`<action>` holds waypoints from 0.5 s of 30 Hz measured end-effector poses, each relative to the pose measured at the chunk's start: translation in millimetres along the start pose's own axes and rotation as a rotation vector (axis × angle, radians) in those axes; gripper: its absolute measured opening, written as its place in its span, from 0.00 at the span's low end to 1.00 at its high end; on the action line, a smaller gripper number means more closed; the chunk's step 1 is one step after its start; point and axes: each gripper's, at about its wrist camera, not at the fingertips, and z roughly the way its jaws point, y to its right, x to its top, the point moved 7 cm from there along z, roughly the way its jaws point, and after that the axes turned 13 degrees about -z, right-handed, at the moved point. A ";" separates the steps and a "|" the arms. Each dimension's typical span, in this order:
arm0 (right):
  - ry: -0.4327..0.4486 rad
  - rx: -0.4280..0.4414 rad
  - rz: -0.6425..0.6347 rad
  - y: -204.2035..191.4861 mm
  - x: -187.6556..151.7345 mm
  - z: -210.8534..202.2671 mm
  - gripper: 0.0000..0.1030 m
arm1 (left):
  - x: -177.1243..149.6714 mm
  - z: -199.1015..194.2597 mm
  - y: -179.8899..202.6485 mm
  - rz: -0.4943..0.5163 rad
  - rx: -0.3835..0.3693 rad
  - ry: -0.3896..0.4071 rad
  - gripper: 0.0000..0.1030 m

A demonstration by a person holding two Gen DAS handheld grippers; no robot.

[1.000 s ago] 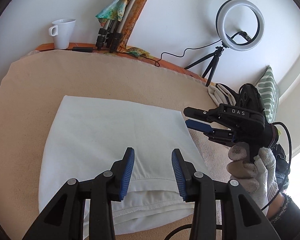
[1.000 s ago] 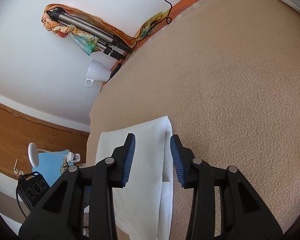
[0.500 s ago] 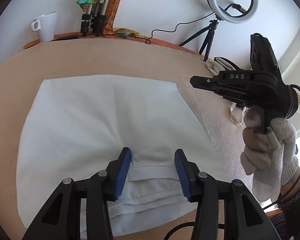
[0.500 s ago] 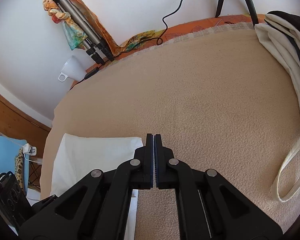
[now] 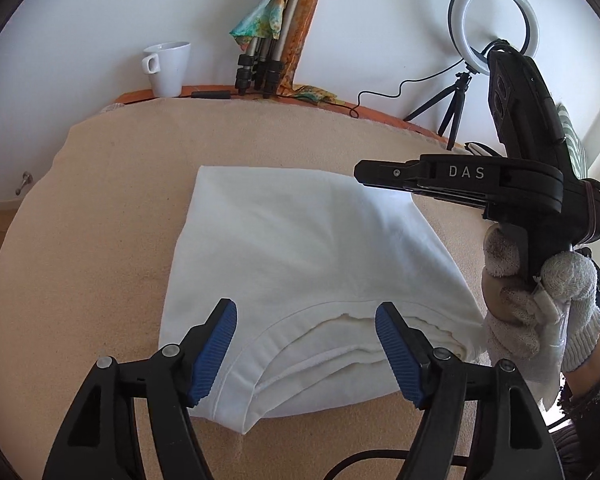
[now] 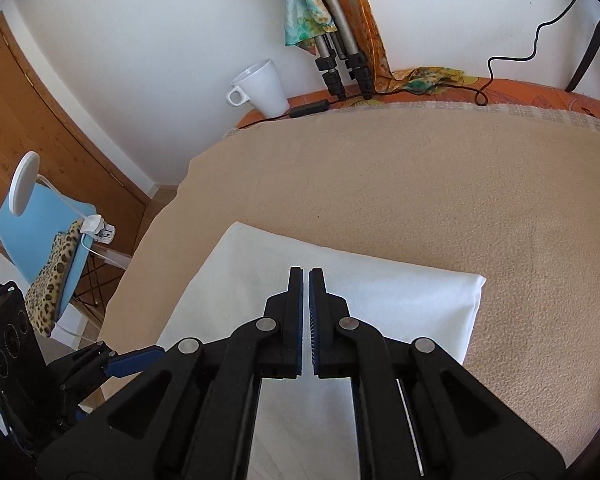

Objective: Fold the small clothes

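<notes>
White garment [image 5: 300, 256] lies folded, neckline nearest camera.

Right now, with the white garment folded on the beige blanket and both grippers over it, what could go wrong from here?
1. The left hand-held gripper is opening with nothing pinched; closing here may catch only some of the stacked layers at the near edge of the white garment, pulling the fold apart.
2. The right hand-held gripper is shut above the cloth; pushing down could wrinkle it.
3. A wide sweep might reach the white mug or the ring light.
</notes>
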 end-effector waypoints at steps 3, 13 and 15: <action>-0.083 -0.045 0.003 5.1 -6.6 24.1 0.04 | -4.7 9.1 -18.4 -0.040 0.026 -0.040 0.72; -0.055 -0.017 0.037 1.5 4.6 16.2 0.03 | -6.1 -7.2 -22.4 -0.109 -0.049 -0.054 0.72; -0.050 -0.001 0.033 -3.9 9.6 21.0 0.03 | -6.9 -8.1 -25.5 -0.113 -0.040 -0.053 0.72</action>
